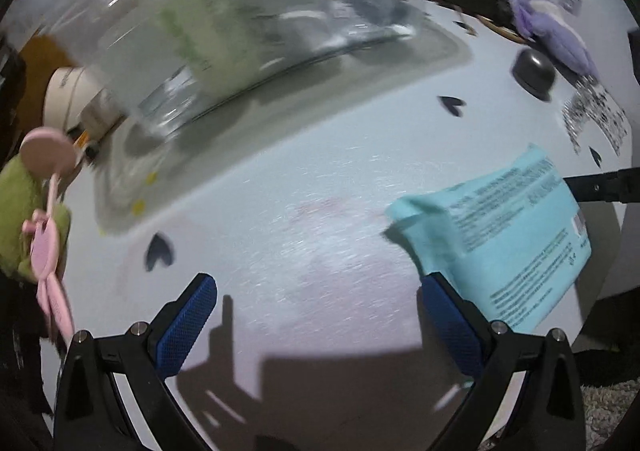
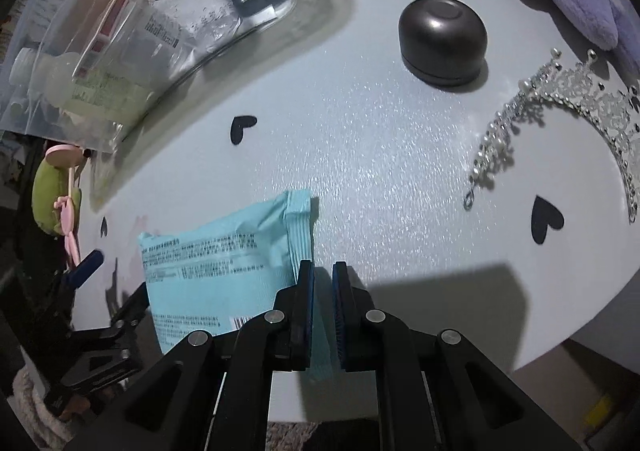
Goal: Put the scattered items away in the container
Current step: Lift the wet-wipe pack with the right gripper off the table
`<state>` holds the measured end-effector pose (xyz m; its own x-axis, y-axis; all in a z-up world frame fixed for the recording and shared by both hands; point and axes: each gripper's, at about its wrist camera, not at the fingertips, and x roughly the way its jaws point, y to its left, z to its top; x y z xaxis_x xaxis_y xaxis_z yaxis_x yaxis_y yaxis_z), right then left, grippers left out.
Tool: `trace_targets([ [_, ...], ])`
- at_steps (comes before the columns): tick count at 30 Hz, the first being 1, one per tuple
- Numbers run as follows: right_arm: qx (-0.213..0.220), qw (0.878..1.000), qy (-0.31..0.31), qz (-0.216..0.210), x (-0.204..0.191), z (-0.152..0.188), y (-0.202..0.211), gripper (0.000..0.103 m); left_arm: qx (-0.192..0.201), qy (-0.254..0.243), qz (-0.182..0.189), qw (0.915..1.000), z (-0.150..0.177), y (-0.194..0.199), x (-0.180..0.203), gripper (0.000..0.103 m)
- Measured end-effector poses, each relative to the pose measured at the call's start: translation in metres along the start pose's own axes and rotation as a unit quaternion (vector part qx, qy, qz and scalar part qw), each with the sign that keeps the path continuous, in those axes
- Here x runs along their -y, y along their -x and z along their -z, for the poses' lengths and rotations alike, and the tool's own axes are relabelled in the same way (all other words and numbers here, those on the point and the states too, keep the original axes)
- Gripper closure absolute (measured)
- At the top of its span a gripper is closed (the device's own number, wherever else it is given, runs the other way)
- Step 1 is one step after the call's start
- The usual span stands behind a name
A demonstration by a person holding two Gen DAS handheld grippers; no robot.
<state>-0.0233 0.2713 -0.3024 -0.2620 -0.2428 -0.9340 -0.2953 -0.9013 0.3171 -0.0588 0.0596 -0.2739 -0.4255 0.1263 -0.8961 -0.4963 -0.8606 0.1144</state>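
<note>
The right gripper (image 2: 323, 283) has its 2 blue-padded jaws nearly closed, pinching the crimped edge of the flat light-blue printed packet (image 2: 224, 263), which extends to its left over the pale blue tabletop (image 2: 380, 155). The left gripper (image 1: 316, 315) hangs wide open with nothing between its jaws, the same packet (image 1: 516, 235) beside its right finger. Ahead and left of both sits the clear plastic container (image 2: 168, 31), holding a pale green bottle (image 2: 96, 91). A dark grey domed object (image 2: 442, 41) rests ahead of the right gripper.
</note>
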Motion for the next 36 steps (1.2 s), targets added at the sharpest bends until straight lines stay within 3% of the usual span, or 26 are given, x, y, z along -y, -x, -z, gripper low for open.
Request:
trace_targets([
  [9, 0.0, 1.0, -0.023, 0.021, 0.027, 0.018, 0.018, 0.093, 0.025, -0.06, 0.026, 0.9975, -0.027, -0.007, 0.042, 0.002],
  [20, 0.025, 0.99, -0.135, 0.029, 0.089, 0.055, 0.047, 0.093, 0.059, -0.132, 0.058, 0.9878, -0.065, -0.016, 0.105, 0.002],
  [24, 0.047, 0.982, -0.184, 0.011, 0.113, 0.073, 0.06, 0.093, 0.061, -0.14, 0.06, 0.9864, -0.074, -0.018, 0.116, 0.002],
  [28, 0.093, 0.962, -0.25, -0.062, 0.142, 0.094, 0.076, 0.092, 0.067, -0.133, 0.056, 0.9872, -0.076, -0.011, 0.11, 0.002],
  [29, 0.095, 0.958, -0.261, -0.075, 0.147, 0.097, 0.077, 0.087, 0.069, -0.13, 0.057, 0.9875, -0.076, -0.007, 0.108, 0.002],
  [30, 0.097, 0.953, -0.272, -0.088, 0.153, 0.1, 0.078, 0.062, 0.072, -0.125, 0.058, 0.9878, -0.075, -0.003, 0.105, 0.002],
  [31, 0.1, 0.951, -0.278, -0.097, 0.156, 0.102, 0.08, 0.028, 0.074, -0.123, 0.058, 0.988, -0.075, -0.001, 0.103, 0.002],
  [32, 0.103, 0.949, -0.281, -0.103, 0.158, 0.104, 0.081, 0.022, 0.075, -0.121, 0.058, 0.9881, -0.076, 0.001, 0.103, 0.002],
  [36, 0.103, 0.938, -0.297, -0.147, 0.161, 0.105, 0.071, 0.022, 0.064, -0.127, 0.045, 0.9887, -0.076, -0.001, 0.106, 0.002],
])
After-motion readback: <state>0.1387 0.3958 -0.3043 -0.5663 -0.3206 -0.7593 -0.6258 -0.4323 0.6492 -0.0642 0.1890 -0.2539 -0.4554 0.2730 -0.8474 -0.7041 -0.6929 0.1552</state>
